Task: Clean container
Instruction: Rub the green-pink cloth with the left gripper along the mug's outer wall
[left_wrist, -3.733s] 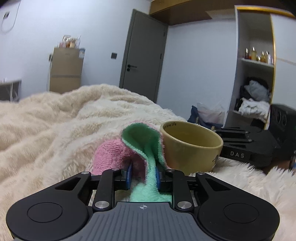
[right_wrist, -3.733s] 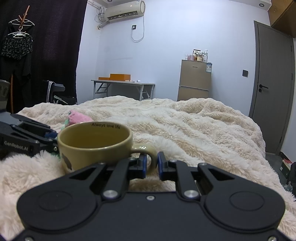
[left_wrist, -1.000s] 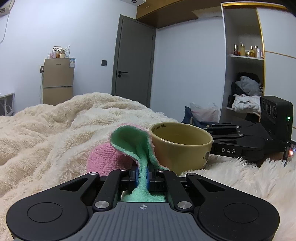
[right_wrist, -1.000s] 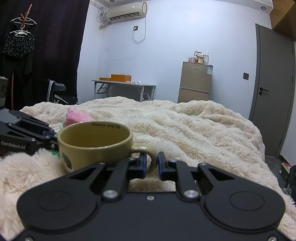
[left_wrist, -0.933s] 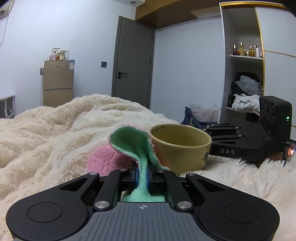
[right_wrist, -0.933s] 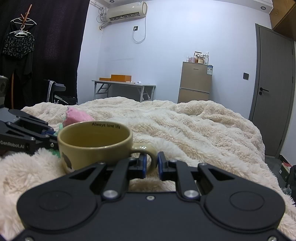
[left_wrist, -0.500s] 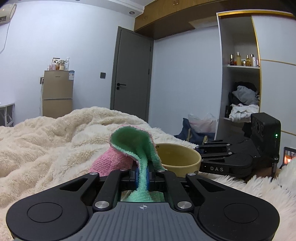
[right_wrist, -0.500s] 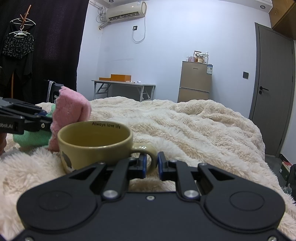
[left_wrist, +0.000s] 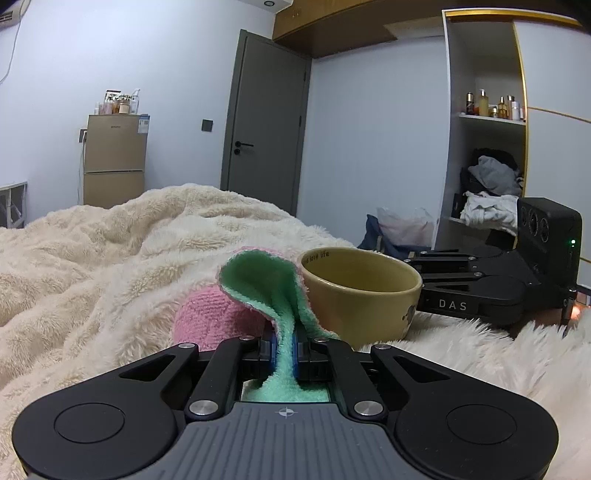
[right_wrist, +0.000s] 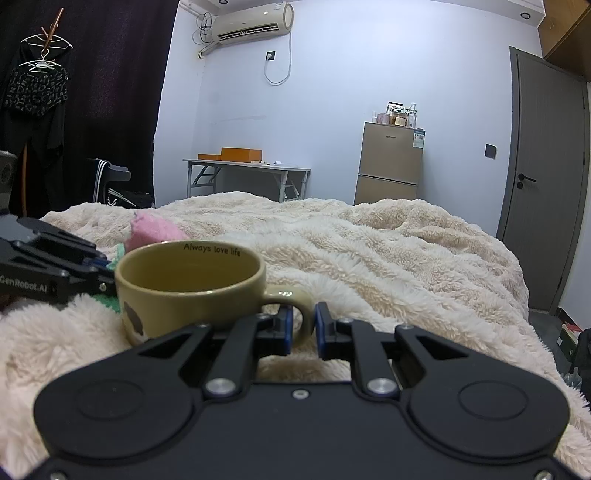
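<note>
A tan mug (right_wrist: 192, 284) with "Always love life" inside its rim stands on the cream fleece blanket (right_wrist: 369, 251); it also shows in the left wrist view (left_wrist: 362, 291). My right gripper (right_wrist: 303, 328) is shut on the mug's handle (right_wrist: 291, 299). My left gripper (left_wrist: 283, 345) is shut on a pink and green cloth (left_wrist: 266, 280) and holds it low, just left of the mug. The cloth shows pink behind the mug in the right wrist view (right_wrist: 155, 229).
The bed's blanket (left_wrist: 92, 266) fills the foreground. The right gripper's black body (left_wrist: 491, 280) sits beside the mug. A small fridge (right_wrist: 391, 162), a folding table (right_wrist: 247, 173), a grey door (left_wrist: 266, 122) and an open wardrobe shelf (left_wrist: 487, 162) stand around the room.
My left gripper closed on the cloth, lifted it above the mug's rim half a second ago, and has now come back down beside the mug. The mug and right gripper have stayed put.
</note>
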